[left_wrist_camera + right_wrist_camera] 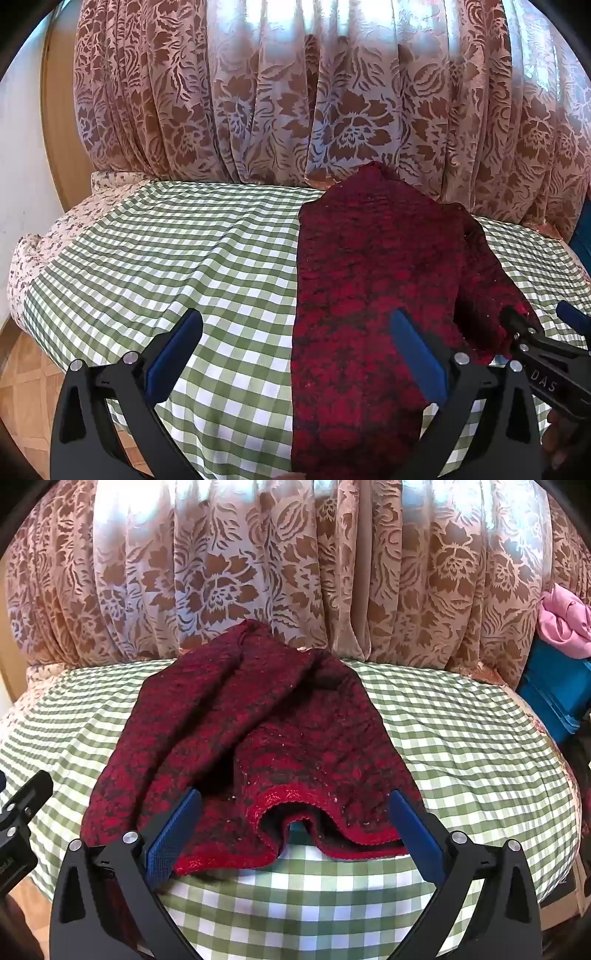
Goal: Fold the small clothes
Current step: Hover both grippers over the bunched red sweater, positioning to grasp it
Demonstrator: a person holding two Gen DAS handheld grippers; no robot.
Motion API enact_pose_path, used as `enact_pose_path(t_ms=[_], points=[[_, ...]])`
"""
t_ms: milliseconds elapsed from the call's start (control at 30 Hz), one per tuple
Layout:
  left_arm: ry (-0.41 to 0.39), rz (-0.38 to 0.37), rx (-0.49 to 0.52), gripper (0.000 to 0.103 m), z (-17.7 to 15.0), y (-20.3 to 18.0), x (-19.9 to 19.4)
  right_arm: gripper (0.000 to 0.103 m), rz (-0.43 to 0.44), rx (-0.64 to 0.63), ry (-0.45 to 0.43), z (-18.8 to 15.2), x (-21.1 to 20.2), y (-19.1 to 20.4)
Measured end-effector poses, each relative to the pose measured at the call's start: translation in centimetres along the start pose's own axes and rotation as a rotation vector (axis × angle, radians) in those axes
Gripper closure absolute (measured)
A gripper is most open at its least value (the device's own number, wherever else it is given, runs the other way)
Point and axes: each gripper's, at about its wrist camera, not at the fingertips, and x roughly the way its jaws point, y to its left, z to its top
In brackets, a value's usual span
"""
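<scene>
A dark red knitted garment [373,258] lies on a green-and-white checked cloth [184,258] over a table. In the right wrist view the garment [258,738] is bunched, with its red ribbed hem [314,801] curled up at the near edge. My left gripper [295,339] is open above the garment's left edge, holding nothing. My right gripper [295,819] is open, its jaws standing either side of the raised hem. The right gripper also shows in the left wrist view [532,325] at the garment's right side.
A brown floral curtain [295,92] hangs right behind the table. A blue crate [554,690] with pink cloth [565,620] on it stands at the right. A floral under-cloth [44,251] shows at the table's left edge, with tiled floor [22,387] below.
</scene>
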Motion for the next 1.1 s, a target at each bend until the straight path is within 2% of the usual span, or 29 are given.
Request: enact_pose_path(t_ms=[833,1100], points=[[0.021,0.005,-0.013,0.002,-0.2,0.7,0.5,0.003,0.004,-0.023,-0.022,0.3,-0.6,0.6],[0.019,0.001,-0.028,0.002,-0.1,1.0,0.2,0.003,-0.023,-0.042,-0.033,0.4,-0.8,0.9]])
